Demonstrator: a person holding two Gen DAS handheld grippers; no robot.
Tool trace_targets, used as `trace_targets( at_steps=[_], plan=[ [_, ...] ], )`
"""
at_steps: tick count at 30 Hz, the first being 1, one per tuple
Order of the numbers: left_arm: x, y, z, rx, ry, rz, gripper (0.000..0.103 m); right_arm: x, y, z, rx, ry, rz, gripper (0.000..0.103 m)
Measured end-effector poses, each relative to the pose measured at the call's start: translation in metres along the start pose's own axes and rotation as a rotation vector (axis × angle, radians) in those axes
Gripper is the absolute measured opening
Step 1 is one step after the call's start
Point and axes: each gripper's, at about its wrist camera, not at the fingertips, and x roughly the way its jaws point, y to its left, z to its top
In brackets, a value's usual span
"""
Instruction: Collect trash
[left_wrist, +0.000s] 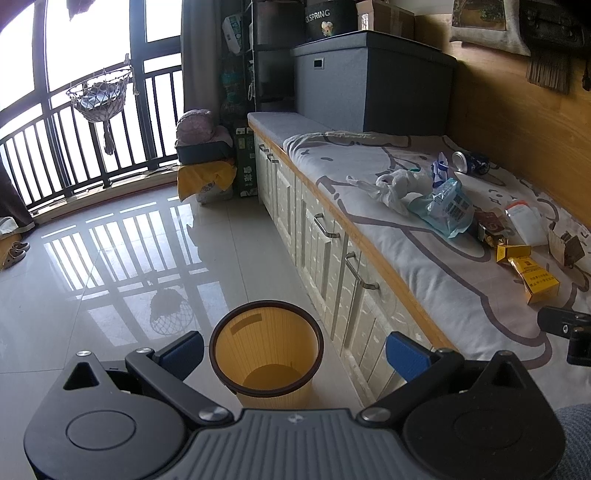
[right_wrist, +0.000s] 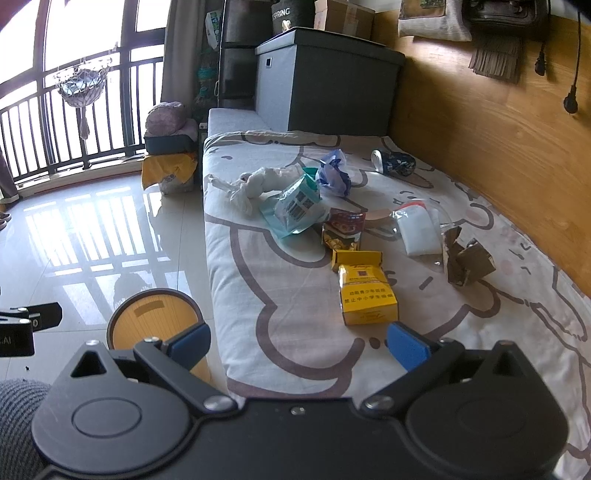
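Fingers of the left gripper (left_wrist: 295, 352) are spread wide and empty above the yellow bin (left_wrist: 266, 350) on the floor. Right gripper (right_wrist: 298, 341) fingers are likewise released, just short of the yellow carton (right_wrist: 367, 293) on the bed (right_wrist: 258, 266). Crushing the light carton or nudging it aside is the risk; the plastic bags (right_wrist: 255, 184) beyond could snag.
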Motion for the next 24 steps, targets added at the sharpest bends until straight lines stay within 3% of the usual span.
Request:
trace_targets(
  at_steps=[24],
  plan=[
    [0.0006,-0.002,0.0012,0.001,-0.012,0.006,0.103,-0.0014,0.0004,0.0,-0.002,-0.007,-0.003,0.103]
  ],
)
